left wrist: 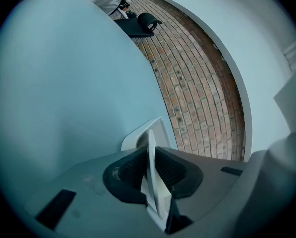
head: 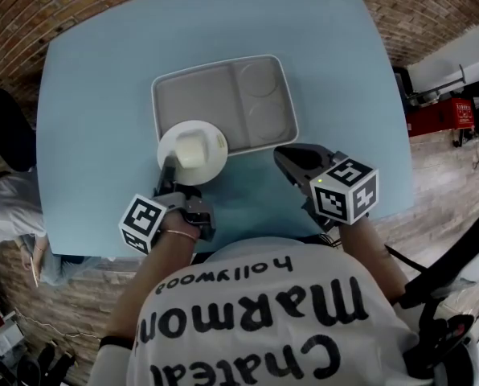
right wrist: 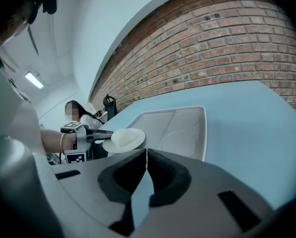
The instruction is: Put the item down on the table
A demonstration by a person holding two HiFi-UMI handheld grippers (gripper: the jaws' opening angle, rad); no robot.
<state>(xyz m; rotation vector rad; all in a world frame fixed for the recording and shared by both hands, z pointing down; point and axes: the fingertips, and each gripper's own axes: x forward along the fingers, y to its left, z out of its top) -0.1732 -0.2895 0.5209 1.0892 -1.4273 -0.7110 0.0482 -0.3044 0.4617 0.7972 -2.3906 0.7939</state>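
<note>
A round white lid-like dish [head: 193,150] with a raised centre hangs over the near left corner of the grey tray [head: 223,83]. My left gripper [head: 172,175] is shut on its rim; in the left gripper view the thin white edge of the dish [left wrist: 152,167] stands between the dark pads. The right gripper view shows the same dish [right wrist: 124,139] held level above the tray's corner. My right gripper [head: 292,161] is shut with nothing in it, low over the light blue table [head: 95,111], right of the dish.
The grey tray [right wrist: 180,128] has one large compartment and two round recesses. Brick floor surrounds the table. A person in white sits off the table's left edge [head: 2,199]. Red equipment [head: 440,115] stands at the right.
</note>
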